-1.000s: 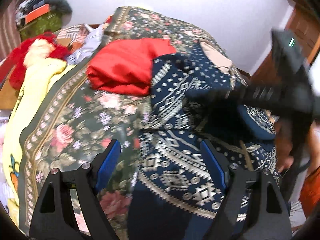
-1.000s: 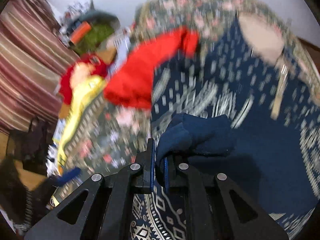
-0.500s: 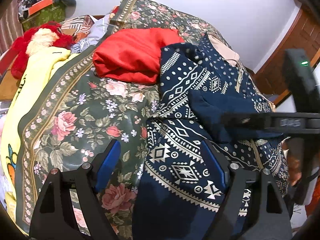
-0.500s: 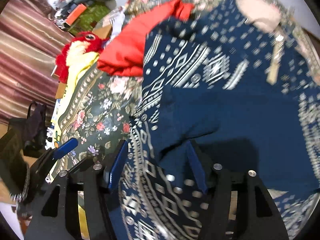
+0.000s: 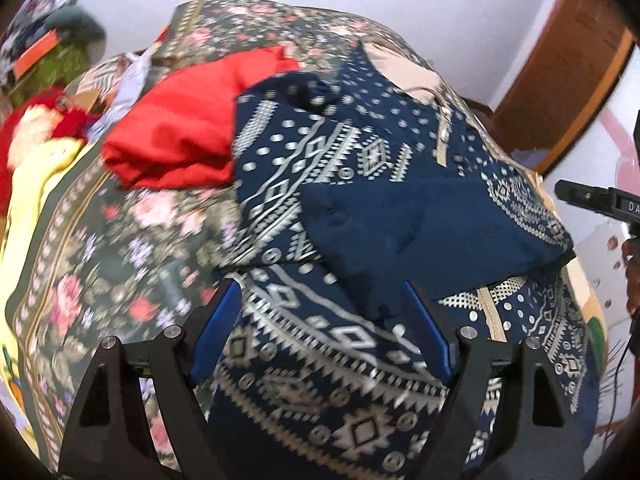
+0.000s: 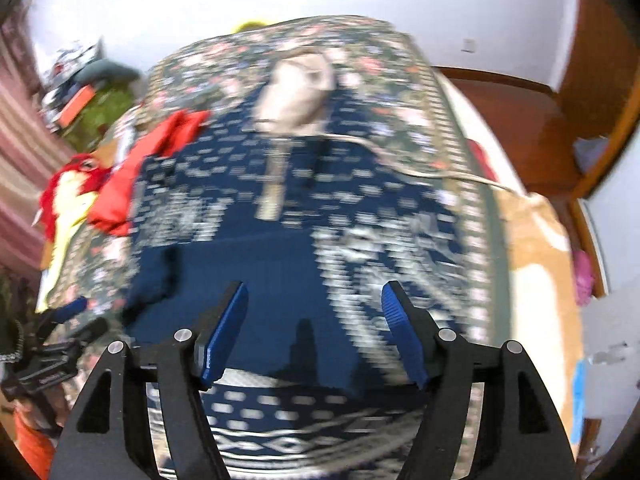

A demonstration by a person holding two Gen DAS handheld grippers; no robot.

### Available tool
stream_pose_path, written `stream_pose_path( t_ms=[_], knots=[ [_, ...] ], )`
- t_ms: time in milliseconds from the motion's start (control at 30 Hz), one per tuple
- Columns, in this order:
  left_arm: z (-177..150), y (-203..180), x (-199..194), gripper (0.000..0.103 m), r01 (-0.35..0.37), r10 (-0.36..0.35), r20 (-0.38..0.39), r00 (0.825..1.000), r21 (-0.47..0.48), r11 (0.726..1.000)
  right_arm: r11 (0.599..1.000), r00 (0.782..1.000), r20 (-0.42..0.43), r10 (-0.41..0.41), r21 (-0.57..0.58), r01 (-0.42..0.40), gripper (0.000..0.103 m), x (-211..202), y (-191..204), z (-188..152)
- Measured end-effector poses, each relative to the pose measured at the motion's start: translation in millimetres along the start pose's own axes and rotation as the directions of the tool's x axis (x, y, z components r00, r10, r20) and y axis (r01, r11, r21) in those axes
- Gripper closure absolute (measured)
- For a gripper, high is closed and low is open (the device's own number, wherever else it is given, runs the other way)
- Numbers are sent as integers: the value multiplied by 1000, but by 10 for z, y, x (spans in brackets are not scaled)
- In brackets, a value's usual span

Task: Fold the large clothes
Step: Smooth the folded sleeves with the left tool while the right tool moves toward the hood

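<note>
Navy patterned garment [image 5: 360,184] lies spread on the floral bedspread [image 5: 120,248], one plain-backed flap turned across its middle. Left gripper [image 5: 320,332] and right gripper [image 6: 314,332] hover spread, holding nothing, apparently positioned for the next fold.

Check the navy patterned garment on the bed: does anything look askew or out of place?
The navy patterned garment has its plain flap folded across at a slant, not square. Its far left corner overlaps the folded red cloth. Both grippers are open above it.
</note>
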State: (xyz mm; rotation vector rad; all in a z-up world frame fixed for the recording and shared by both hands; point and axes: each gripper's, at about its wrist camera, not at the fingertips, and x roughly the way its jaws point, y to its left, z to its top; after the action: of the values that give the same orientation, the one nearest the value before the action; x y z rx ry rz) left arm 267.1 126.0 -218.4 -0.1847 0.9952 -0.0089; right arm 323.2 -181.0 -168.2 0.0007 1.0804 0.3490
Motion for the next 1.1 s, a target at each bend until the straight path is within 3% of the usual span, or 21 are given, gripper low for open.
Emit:
stream_pose_path(
  t_ms=[133,300,400,500,567,600,633,767,967,1067,1100],
  knots=[
    [62,-180,240,22,-48,51,-30,998,76,996,998,998,-49,-32,54,34,37,136,-365,-137],
    [54,-354,545,22,-124,139,-58,989,211,970,996,992,-118,-37,82,47,36,380,-586,-305],
    [101,-350,584,22,-148,160,-41,986,218,965,994,989,-146,-39,94,54,28,514,-616,-393],
    [173,-254,567,41,-181,188,-23,982,187,965,988,985,-168,33,155,-7,27,610,-667,-470],
    [202,-163,541,61,-161,166,-23,986,150,975,988,987,-156,36,151,-12,25,603,-648,-473],
    [210,-118,525,78,-150,155,-25,988,134,979,988,987,-155,36,151,-12,25,603,-645,-463],
    [214,-77,506,87,-137,141,-26,990,120,983,988,987,-156,36,151,-12,24,604,-642,-455],
    [213,122,395,87,-62,62,-16,998,23,998,990,987,-156,31,141,-8,22,622,-633,-424],
    [68,368,409,84,-22,18,-39,999,-105,994,990,988,-152,27,138,-6,22,622,-630,-480],
    [-36,445,470,69,-47,38,-70,997,-131,990,990,988,-152,27,138,-6,22,629,-639,-487],
    [-64,456,470,59,-64,55,-73,996,-128,990,991,988,-152,25,137,-4,22,627,-630,-491]
  ],
)
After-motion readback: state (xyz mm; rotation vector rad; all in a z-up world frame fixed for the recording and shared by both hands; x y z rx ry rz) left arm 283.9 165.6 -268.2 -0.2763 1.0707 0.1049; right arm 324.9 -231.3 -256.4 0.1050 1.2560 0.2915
